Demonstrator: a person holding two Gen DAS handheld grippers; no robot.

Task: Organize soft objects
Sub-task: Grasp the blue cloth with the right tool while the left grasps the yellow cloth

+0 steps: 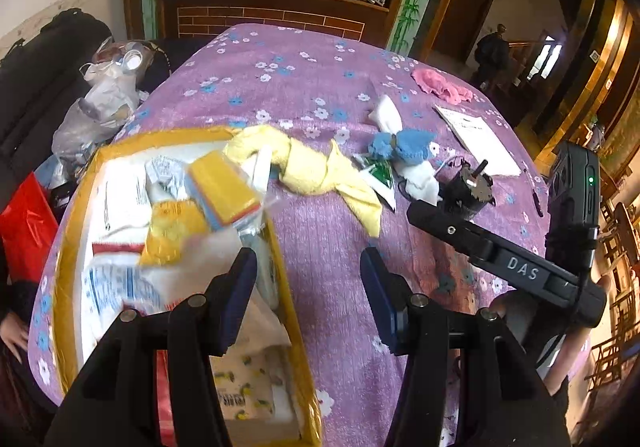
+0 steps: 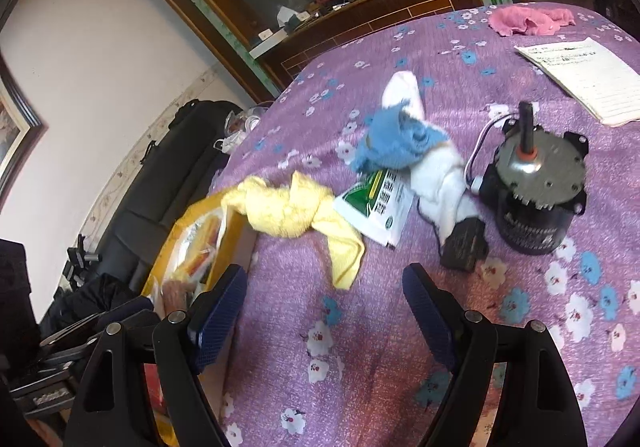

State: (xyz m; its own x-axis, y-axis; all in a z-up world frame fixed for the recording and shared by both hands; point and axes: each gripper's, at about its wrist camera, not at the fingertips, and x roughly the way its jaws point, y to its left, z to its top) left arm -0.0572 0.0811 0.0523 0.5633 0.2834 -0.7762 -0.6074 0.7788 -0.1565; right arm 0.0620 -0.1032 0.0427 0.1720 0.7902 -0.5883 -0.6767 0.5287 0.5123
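Observation:
A yellow-rimmed box (image 1: 288,311) full of packets and sponges sits at the table's left. A knotted yellow cloth (image 1: 316,171) (image 2: 296,215) lies half over the box's far corner and half on the purple flowered tablecloth. Beyond it lie a blue cloth (image 1: 404,145) (image 2: 396,145) on a white cloth (image 1: 388,117) (image 2: 436,183), and a pink cloth (image 1: 440,85) (image 2: 528,21) at the far right. My left gripper (image 1: 308,287) hovers open over the box's right wall, nothing between its pads. My right gripper (image 2: 324,311) is open above bare tablecloth, just short of the yellow cloth.
A black motor with a shaft (image 2: 536,191) (image 1: 468,187) and its plug (image 2: 464,243) stand right of the cloths. A green-and-white sachet (image 2: 378,207) and a paper booklet (image 2: 584,77) lie on the table. A wooden cabinet (image 1: 272,7) stands behind; bags (image 1: 96,107) crowd the left.

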